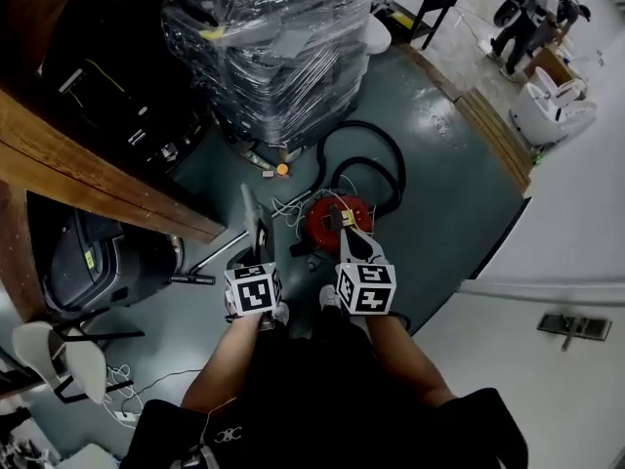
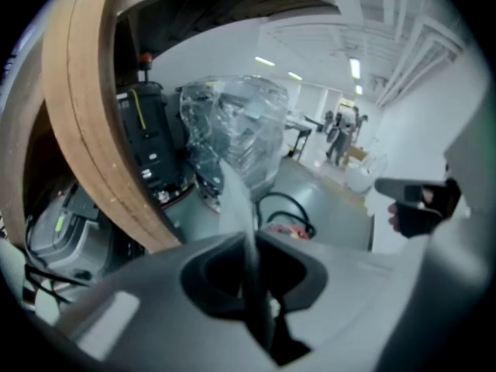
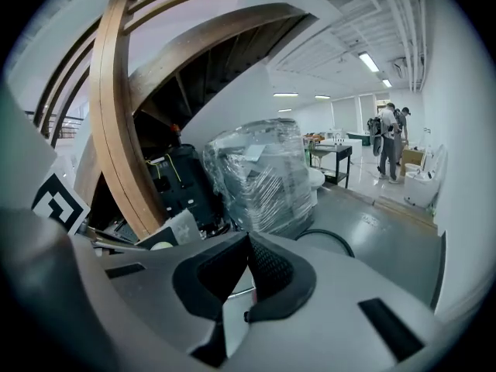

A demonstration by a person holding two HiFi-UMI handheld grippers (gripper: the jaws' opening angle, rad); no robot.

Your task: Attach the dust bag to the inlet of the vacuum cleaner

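Note:
A red vacuum cleaner [image 1: 330, 225] stands on the floor with its black hose [image 1: 376, 159] looped behind it. The flat grey dust bag [image 1: 256, 215] stands upright just left of it, held at its lower edge by my left gripper [image 1: 258, 252]. In the left gripper view the bag [image 2: 232, 196] runs edge-on between the pads of the left gripper [image 2: 249, 242], with the vacuum cleaner [image 2: 287, 229] beyond. My right gripper [image 1: 345, 227] hovers over the vacuum's top, shut and empty. In its own view the right gripper [image 3: 246, 242] has the bag's card collar [image 3: 174, 231] to its left.
A plastic-wrapped stack of equipment [image 1: 278, 47] stands behind the vacuum. A curved wooden beam [image 1: 88, 169] crosses on the left, with a grey machine [image 1: 98, 262] and a white chair [image 1: 59, 355] below it. People [image 1: 527, 18] stand far right by a black table [image 1: 420, 3].

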